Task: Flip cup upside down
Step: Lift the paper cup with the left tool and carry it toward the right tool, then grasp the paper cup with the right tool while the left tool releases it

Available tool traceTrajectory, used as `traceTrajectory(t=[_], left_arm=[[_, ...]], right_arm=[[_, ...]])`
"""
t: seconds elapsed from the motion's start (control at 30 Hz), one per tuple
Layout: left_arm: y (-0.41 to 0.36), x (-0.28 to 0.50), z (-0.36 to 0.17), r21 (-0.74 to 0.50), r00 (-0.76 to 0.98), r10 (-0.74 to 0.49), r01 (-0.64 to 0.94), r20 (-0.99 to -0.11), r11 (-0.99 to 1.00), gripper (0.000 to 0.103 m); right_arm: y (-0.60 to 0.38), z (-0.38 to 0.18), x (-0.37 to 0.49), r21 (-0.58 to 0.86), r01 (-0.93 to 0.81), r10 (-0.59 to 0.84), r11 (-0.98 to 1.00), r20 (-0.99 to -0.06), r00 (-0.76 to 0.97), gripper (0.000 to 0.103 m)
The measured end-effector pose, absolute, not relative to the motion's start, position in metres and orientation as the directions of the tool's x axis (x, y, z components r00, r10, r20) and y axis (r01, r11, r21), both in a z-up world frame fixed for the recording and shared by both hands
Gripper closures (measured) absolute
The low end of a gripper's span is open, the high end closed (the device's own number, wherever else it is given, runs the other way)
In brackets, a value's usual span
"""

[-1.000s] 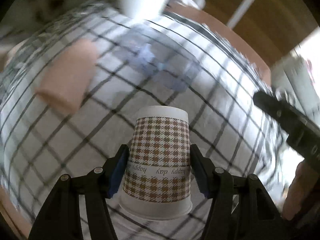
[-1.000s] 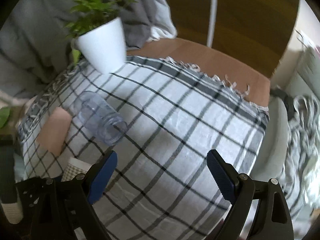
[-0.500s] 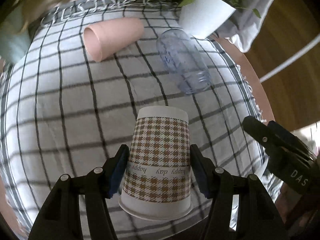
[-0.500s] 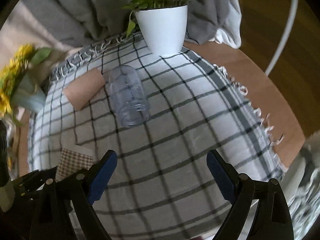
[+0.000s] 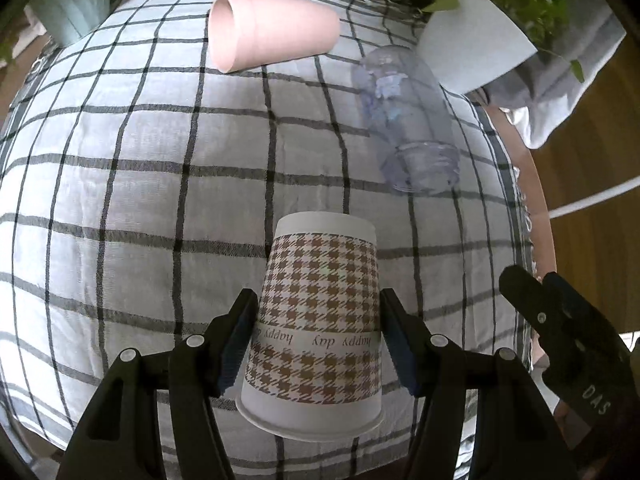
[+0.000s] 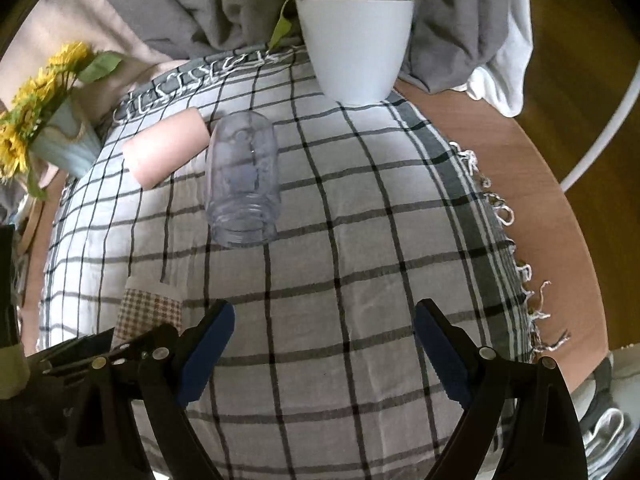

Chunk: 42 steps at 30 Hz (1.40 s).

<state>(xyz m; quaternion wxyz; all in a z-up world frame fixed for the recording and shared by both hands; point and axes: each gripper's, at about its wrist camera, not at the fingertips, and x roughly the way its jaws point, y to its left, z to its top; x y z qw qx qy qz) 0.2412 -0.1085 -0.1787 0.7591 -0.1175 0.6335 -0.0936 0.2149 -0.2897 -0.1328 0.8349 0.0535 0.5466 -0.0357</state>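
The left gripper (image 5: 316,344) clamps the cup (image 5: 316,320), already inverted, near the tabletop's near edge. Squeezing could crush its paper wall; letting go before the rim seats flat could tip it off that edge. The right gripper (image 6: 324,344) hangs open, empty. Upside-down band reads "happy day"; "DAS" marks the right gripper.

Black gripper (image 5: 316,344), blue finger pads (image 5: 238,340)

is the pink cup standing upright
No, the pink cup lies on its side on the checked cloth, its open mouth turned sideways.
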Motion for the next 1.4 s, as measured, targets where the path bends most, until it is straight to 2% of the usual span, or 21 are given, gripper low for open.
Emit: traceTrajectory(t=[0.17,0.4,0.6,0.9,1.2,1.4], left_arm=[[-0.111,0.24,-0.18,-0.275,0.204,-0.265,-0.021,-0.942,0.961,0.034],[-0.114,0.231,-0.167,-0.23,0.267,-0.214,-0.029,-0.94,0.973,0.017],[-0.116,0.222,-0.154,-0.18,0.279,-0.166,-0.028,-0.946,0.983,0.012],[-0.104,0.21,-0.125,-0.143,0.324,-0.136,0.004,-0.936,0.99,0.008],[-0.062,0.199,-0.109,-0.013,0.364,-0.026,0.039,-0.931,0.999,0.008],[-0.034,0.196,-0.11,0.046,0.383,0.02,0.059,-0.924,0.997,0.007]], right_arm=[[-0.289,-0.134,0.217,0.037,0.079,0.001,0.996,-0.913,0.407,0.012],[-0.29,-0.132,0.213,0.04,0.042,0.019,0.998,-0.91,0.415,0.012],[-0.29,-0.124,0.206,0.049,0.026,0.034,0.998,-0.903,0.428,0.012],[-0.281,-0.102,0.192,0.063,0.025,0.045,0.998,-0.89,0.453,0.012],[-0.249,-0.091,0.183,0.099,0.081,0.05,0.992,-0.884,0.465,0.012],[-0.217,-0.105,0.186,0.155,0.062,0.114,0.986,-0.896,0.43,0.012]])
